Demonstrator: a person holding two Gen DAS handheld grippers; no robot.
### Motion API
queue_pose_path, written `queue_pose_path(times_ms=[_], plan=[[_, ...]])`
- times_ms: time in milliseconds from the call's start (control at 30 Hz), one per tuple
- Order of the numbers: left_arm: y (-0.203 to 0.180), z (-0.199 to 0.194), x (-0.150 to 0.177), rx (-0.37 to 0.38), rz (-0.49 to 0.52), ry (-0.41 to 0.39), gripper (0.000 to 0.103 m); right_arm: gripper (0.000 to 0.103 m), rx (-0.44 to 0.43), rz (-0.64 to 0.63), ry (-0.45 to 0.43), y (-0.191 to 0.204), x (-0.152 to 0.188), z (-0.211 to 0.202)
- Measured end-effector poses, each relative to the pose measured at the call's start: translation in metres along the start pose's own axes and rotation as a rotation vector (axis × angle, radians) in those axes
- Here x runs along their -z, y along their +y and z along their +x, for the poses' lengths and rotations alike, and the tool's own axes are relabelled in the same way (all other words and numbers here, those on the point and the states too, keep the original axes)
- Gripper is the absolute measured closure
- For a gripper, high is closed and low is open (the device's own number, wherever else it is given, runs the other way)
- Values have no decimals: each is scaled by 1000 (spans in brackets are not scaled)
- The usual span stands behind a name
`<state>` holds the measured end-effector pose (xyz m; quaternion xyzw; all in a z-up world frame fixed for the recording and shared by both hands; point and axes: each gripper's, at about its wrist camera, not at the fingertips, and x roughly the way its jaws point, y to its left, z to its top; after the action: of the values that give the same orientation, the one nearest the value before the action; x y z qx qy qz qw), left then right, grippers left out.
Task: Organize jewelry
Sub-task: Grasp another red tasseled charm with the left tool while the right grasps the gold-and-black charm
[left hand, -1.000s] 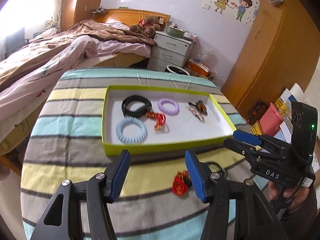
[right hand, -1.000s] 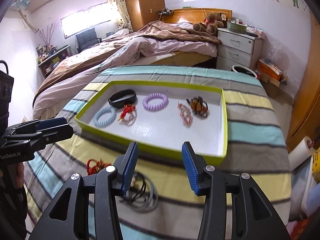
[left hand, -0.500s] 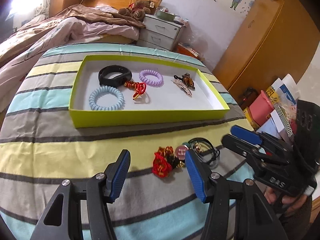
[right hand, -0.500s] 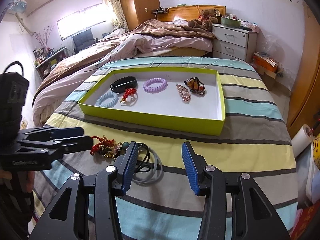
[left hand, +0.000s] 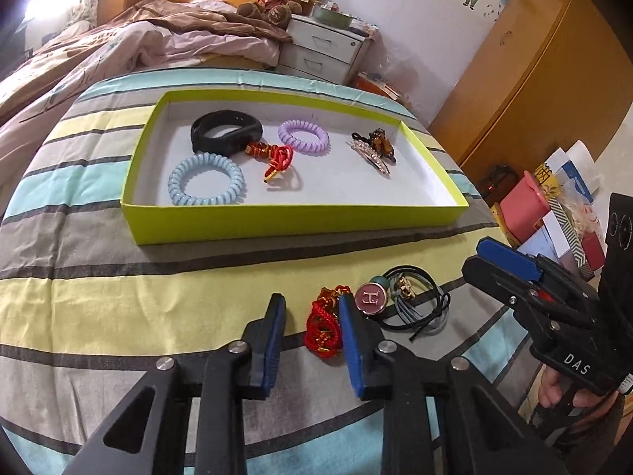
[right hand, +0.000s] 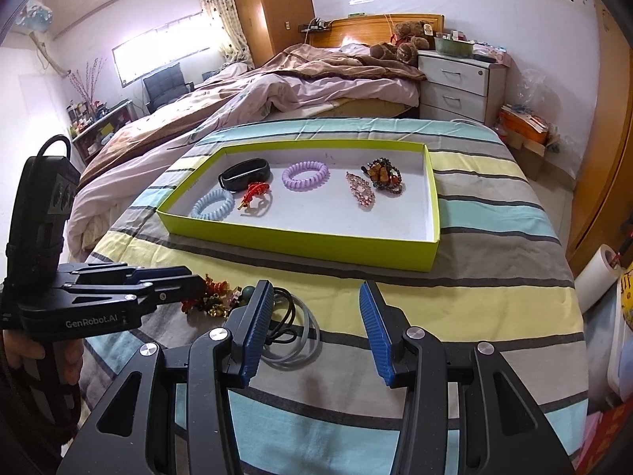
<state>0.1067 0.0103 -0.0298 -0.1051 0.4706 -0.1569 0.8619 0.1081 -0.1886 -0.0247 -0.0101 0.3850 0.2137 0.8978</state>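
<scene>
Bedroom, unmade bed point(right hand: 277, 83) behind, striped cloth point(left hand: 118, 297) over the work surface. Left gripper point(left hand: 312, 330) low over the cloth, jaws just narrowed to a partial gap, red knotted ornament point(left hand: 322, 326) between the blue pads; actual pressing contact hard to tell, right pad overlapping the ornament's edge. Right gripper point(right hand: 316, 324) wide open, holding nothing, hanging over bare cloth beside the hair ties point(right hand: 292, 328). Round charm point(left hand: 370, 297) and dark looped ties just right of the ornament, partly hidden in the right view. Green tray point(left hand: 296, 221) beyond, holding a black band point(left hand: 225, 132), blue coil point(left hand: 205, 178), purple coil point(left hand: 302, 136), red tassel point(left hand: 277, 158) and two clips point(left hand: 376, 150).
</scene>
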Motion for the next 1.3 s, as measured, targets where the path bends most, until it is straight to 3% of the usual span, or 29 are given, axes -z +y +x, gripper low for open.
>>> queue_pose_path(times_ms=[67, 233, 767, 1033, 1300], plan=[[-1, 0, 0, -3, 3, 3, 89, 57, -1, 1, -2, 1, 0, 0], [-3, -4, 2, -21, 26, -5, 100, 57, -1, -2, -5, 2, 0, -2], [37, -37, 16, -132, -51, -69, 100, 57, -61, -71, 13, 32, -2, 5], [52, -48, 24, -141, -90, -76, 100, 57, -194, -222, 76, 71, -4, 27], [61, -52, 27, -126, -107, -85, 100, 57, -175, -369, 181, 93, -2, 58]])
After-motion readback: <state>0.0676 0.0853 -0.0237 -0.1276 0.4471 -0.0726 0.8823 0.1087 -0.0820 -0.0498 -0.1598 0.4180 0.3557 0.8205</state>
